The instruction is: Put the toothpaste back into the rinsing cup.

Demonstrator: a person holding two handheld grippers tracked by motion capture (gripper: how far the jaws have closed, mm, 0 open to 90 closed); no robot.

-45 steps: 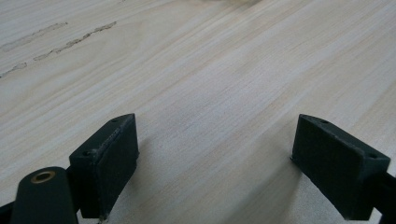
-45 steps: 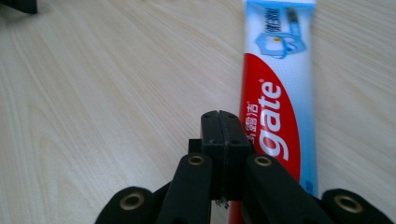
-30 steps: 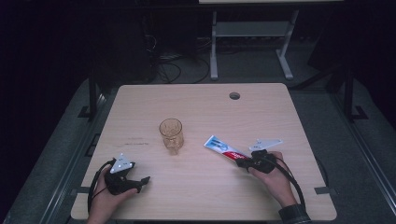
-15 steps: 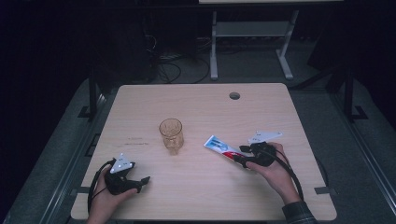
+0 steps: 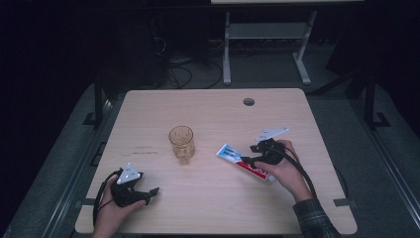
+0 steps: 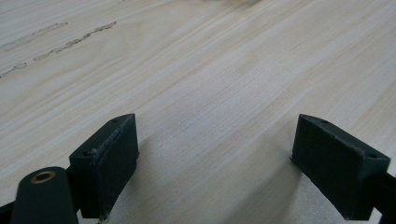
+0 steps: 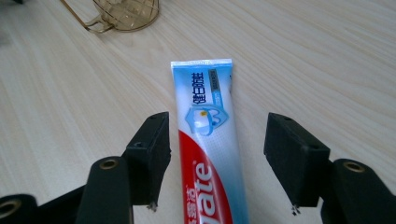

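Observation:
A red, white and blue toothpaste tube [image 5: 232,155] lies flat on the wooden table [image 5: 208,114], right of centre. My right gripper [image 5: 250,153] sits over the tube's cap end. Its jaws have just been opening and now stand open. In the right gripper view, the tube [image 7: 205,102] runs between the two pads of the right gripper [image 7: 217,135], and neither pad presses on it. An amber glass mug [image 5: 182,141] stands upright left of the tube, and its base [image 7: 126,14] shows past the tube's flat end. My left gripper [image 5: 150,195] rests open near the front left edge, with bare wood between the pads [image 6: 215,140].
A round cable hole [image 5: 248,101] is cut into the table near its far edge. Beyond the table, a white metal stand [image 5: 267,44] and cables [image 5: 178,74] sit on the dark floor. Faint scuff marks [image 5: 143,148] show left of the mug.
The right gripper's jaws have spread apart and the hand has lifted and shifted slightly towards the table's far side. The tube lies where it was. The left gripper has kept still.

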